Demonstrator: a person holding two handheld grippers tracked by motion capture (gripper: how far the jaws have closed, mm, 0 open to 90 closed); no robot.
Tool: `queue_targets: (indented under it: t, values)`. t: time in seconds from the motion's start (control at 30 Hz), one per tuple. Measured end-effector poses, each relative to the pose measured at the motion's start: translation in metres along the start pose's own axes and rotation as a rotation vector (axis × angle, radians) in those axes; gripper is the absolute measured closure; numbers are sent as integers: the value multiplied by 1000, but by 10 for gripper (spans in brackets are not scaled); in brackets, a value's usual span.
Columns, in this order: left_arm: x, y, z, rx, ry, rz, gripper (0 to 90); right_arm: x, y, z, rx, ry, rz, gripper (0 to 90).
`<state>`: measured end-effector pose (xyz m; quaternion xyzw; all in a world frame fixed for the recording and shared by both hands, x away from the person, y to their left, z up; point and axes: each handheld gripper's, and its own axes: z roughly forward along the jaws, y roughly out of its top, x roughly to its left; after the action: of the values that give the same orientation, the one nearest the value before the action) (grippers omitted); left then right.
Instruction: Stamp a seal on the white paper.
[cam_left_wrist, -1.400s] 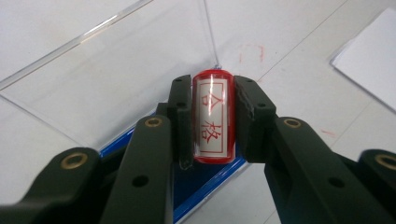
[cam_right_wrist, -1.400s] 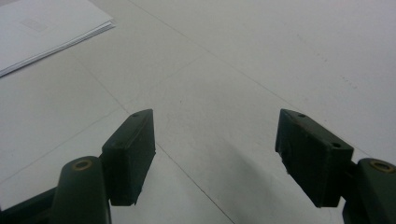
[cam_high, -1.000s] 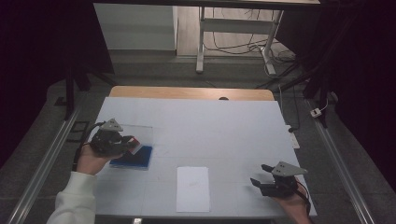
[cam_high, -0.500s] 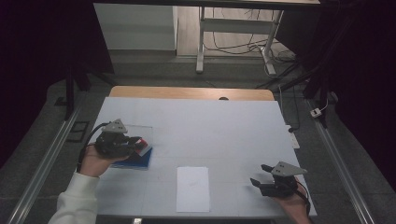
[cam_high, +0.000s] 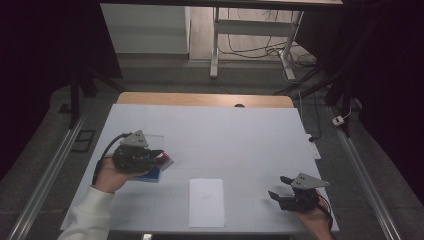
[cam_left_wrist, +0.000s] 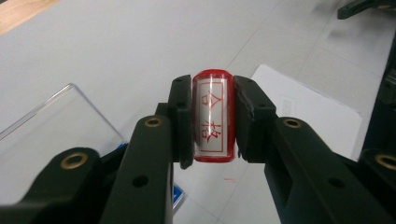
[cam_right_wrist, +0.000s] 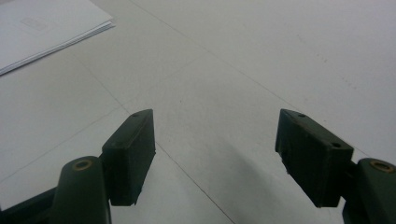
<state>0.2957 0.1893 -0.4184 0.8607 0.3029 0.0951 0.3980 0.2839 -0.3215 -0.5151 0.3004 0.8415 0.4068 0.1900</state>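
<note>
The left gripper (cam_left_wrist: 212, 123) has its jaws clamped on a red stamp (cam_left_wrist: 213, 120), red characters facing the camera, held just above a clear plastic case (cam_left_wrist: 56, 126) with what looks like a blue pad (cam_high: 152, 175) under it. The right gripper (cam_right_wrist: 215, 154) rests low over the white tabletop (cam_high: 240, 135), jaws wide apart. A paper sheet (cam_high: 206, 202) lies between them.
</note>
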Motion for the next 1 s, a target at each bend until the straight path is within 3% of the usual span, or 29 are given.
queue_targets:
  t: [0.4, 1.0]
  values:
    - [-14, 8, 8, 1, -25, 42, 702, 1, 0, 1, 8, -4, -3, 281]
    - [-40, 21, 38, 41, -93, 115, 701, 0, -1, 2, 11, -1, -8, 281]
